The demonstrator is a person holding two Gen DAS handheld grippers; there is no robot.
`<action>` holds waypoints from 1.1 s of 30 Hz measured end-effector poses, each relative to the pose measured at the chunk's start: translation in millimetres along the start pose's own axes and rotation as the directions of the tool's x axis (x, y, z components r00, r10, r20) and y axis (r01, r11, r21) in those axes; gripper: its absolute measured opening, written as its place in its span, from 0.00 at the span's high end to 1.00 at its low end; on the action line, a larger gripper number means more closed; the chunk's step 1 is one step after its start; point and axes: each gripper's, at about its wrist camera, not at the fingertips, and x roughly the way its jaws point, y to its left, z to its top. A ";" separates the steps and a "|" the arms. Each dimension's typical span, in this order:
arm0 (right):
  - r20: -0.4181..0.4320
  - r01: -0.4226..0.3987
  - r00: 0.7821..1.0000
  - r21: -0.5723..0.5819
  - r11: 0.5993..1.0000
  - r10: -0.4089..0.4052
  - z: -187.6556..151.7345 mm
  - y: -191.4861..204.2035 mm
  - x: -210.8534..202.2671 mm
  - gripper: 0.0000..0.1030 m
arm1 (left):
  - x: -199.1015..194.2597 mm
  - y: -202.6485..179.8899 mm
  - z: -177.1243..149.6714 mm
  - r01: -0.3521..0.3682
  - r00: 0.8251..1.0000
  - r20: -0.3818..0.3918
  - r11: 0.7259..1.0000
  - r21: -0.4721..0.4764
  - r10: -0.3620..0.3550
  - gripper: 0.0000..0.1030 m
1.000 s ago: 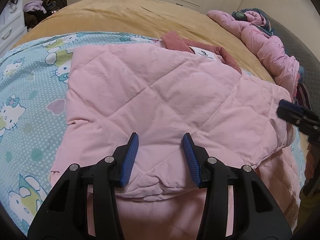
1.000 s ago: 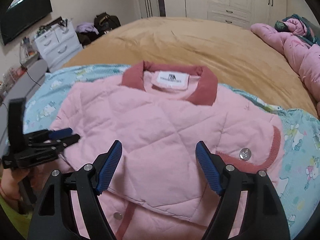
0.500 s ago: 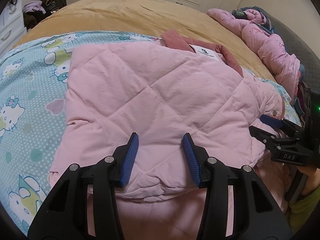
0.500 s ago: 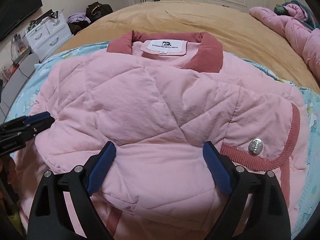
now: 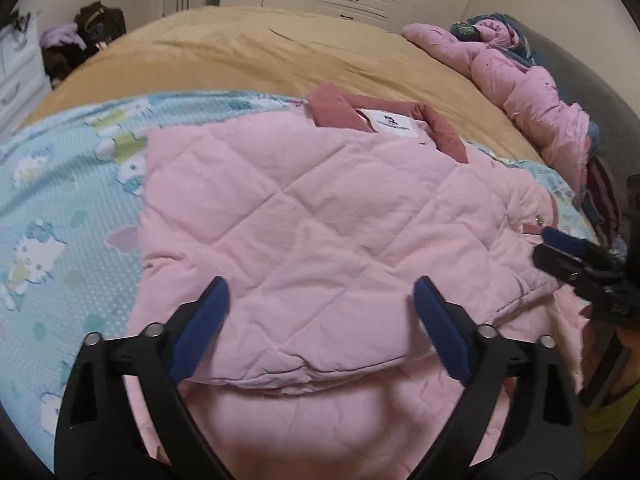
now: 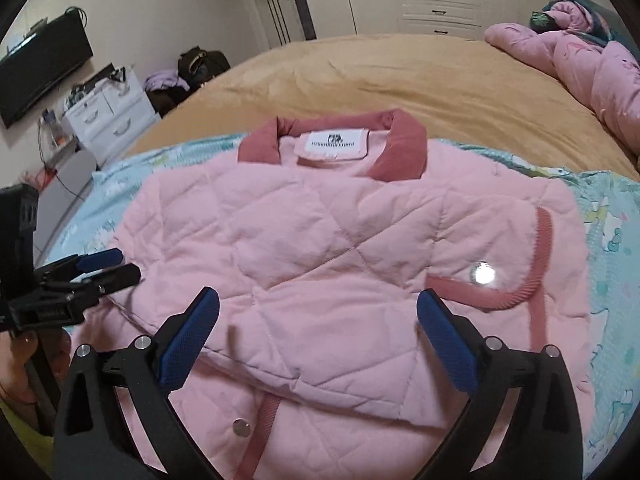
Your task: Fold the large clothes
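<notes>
A pink quilted jacket (image 5: 320, 220) with a dark pink collar (image 6: 396, 152) lies folded on a light blue cartoon-print sheet (image 5: 60, 216). It also fills the right wrist view (image 6: 320, 248), both sides folded inward, a metal snap (image 6: 483, 273) on the right flap. My left gripper (image 5: 320, 320) is open and empty, just above the near folded edge. My right gripper (image 6: 318, 332) is open and empty over the near part. Each gripper shows at the edge of the other's view: the right one (image 5: 568, 252), the left one (image 6: 104, 268).
The sheet lies on a tan bedspread (image 6: 400, 76). A pink duvet (image 5: 532, 108) is piled at the far right. White drawers (image 6: 108, 120), bags and a wall TV (image 6: 40, 68) stand at the left, white wardrobes behind.
My left gripper has opened wider. My right gripper swung in over the jacket, dipped close to it, then drew back and up. The jacket lies as before.
</notes>
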 end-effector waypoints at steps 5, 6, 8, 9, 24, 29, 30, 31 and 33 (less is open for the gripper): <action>0.005 -0.021 1.000 0.025 0.999 0.021 -3.7 3.2 -11.7 0.04 | -8.0 0.8 2.3 -0.003 1.000 0.013 1.000 -0.019 0.003 0.09; 0.004 -0.022 1.000 0.027 0.999 0.022 -4.1 4.2 -13.1 0.04 | -9.9 0.6 2.5 -0.003 1.000 0.013 1.000 -0.021 0.003 0.09; 0.012 -0.029 1.000 0.034 0.999 0.028 -4.7 6.1 -17.1 0.04 | -12.9 -1.0 3.1 -0.010 1.000 0.016 1.000 -0.014 0.010 0.09; 0.017 -0.035 0.999 0.037 0.999 0.034 -4.7 6.9 -20.0 0.04 | -14.8 -3.0 2.7 -0.016 1.000 0.019 1.000 -0.012 0.016 0.09; 0.085 -0.036 0.996 0.028 0.999 0.033 -3.4 23.6 -65.2 0.04 | -60.6 -8.5 6.3 -0.030 0.995 0.097 0.999 -0.013 0.031 0.09; 0.124 -0.024 0.992 0.038 0.999 0.019 -3.9 24.4 -83.4 0.04 | -76.5 -10.8 6.7 -0.019 0.991 0.132 1.000 -0.016 0.021 0.09; 0.129 -0.025 0.992 0.043 0.999 0.019 -4.2 24.0 -85.3 0.04 | -79.8 -12.0 6.8 -0.019 0.990 0.137 1.000 -0.014 0.021 0.09; 0.132 -0.027 0.991 0.047 0.999 0.020 -4.5 24.3 -88.8 0.04 | -83.2 -13.2 7.3 -0.019 0.989 0.145 1.000 -0.014 0.021 0.09; 0.142 -0.022 0.990 0.043 0.999 0.016 -5.0 26.0 -94.9 0.04 | -89.2 -14.2 8.0 -0.012 0.987 0.160 1.000 -0.014 0.014 0.09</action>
